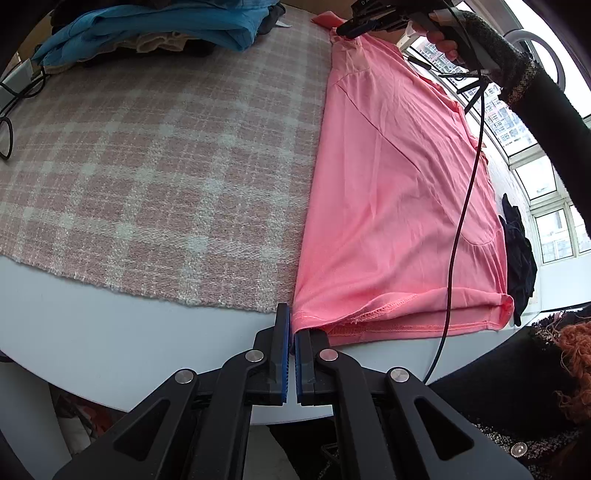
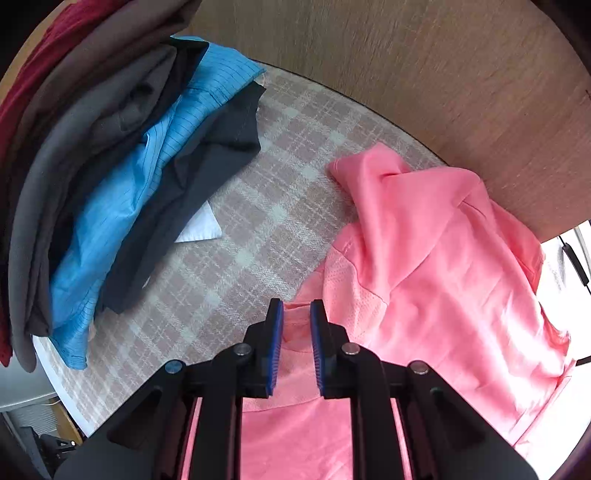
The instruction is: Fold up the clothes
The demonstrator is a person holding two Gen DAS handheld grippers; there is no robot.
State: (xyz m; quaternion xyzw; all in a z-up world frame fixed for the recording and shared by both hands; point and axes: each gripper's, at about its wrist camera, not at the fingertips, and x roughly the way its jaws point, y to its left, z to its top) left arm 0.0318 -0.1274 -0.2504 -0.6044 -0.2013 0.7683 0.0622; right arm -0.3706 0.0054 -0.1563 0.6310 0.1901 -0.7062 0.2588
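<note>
A pink shirt (image 1: 399,192) lies folded lengthwise on the plaid cloth (image 1: 155,173) of the table. My left gripper (image 1: 294,325) is shut on the shirt's near hem corner at the table's front edge. My right gripper (image 2: 296,317) hovers over the shoulder end of the pink shirt (image 2: 436,266), jaws a little apart with a fold of fabric between them, not pinched. It also shows in the left wrist view (image 1: 354,26) at the shirt's far end. A pink sleeve (image 2: 373,166) points toward the back.
A stack of folded clothes, blue (image 2: 147,177), grey and dark, lies at the back left, also in the left wrist view (image 1: 159,29). A dark garment (image 1: 519,254) hangs at the right edge. A wooden panel (image 2: 406,62) stands behind the table. A black cable (image 1: 461,206) crosses the shirt.
</note>
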